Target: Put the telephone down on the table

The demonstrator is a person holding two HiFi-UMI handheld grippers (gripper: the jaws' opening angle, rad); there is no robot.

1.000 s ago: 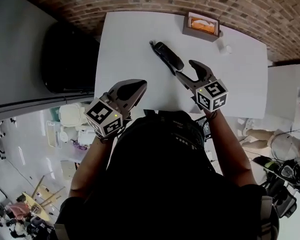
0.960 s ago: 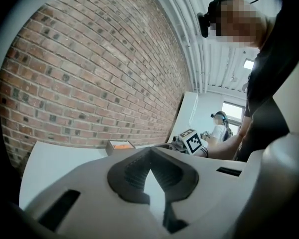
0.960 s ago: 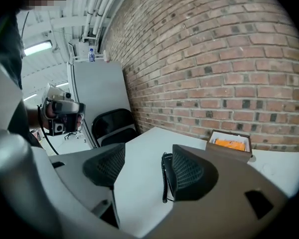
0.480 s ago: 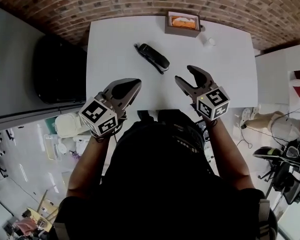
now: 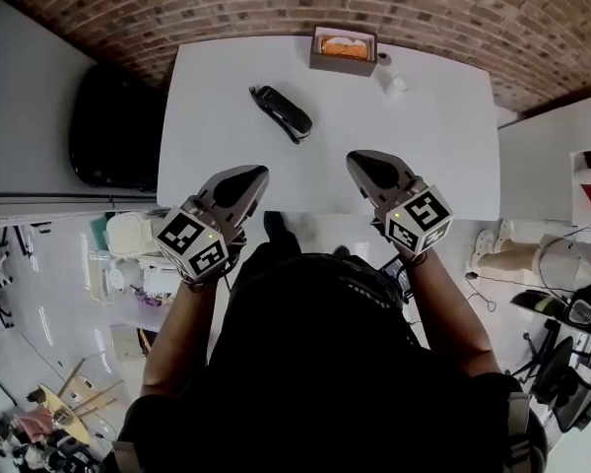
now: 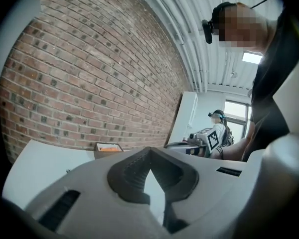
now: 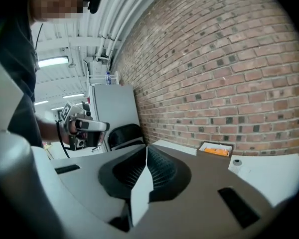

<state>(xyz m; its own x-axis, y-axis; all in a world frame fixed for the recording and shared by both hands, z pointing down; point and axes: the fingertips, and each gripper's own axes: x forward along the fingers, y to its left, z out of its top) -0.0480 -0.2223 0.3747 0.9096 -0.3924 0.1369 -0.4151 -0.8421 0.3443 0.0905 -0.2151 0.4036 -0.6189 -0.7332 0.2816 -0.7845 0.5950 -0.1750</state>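
Telephone (image 5: pixel 283 111) lying flat on the table (image 5: pixel 433 156), ahead of and between both claws, long axis slanting from far left to near right; left gripper (image 5: pixel 244 177), jaws together and empty, sits marginally nearer than right gripper (image 5: pixel 366 163), whose jaws have just been closing on nothing.

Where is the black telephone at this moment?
In the head view the telephone lies on the white table, left of centre, between the small box and the left claw.

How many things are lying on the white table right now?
3: the telephone left of centre, a box at the far edge, and a small white round thing right of the box. Anything tinier may escape me.
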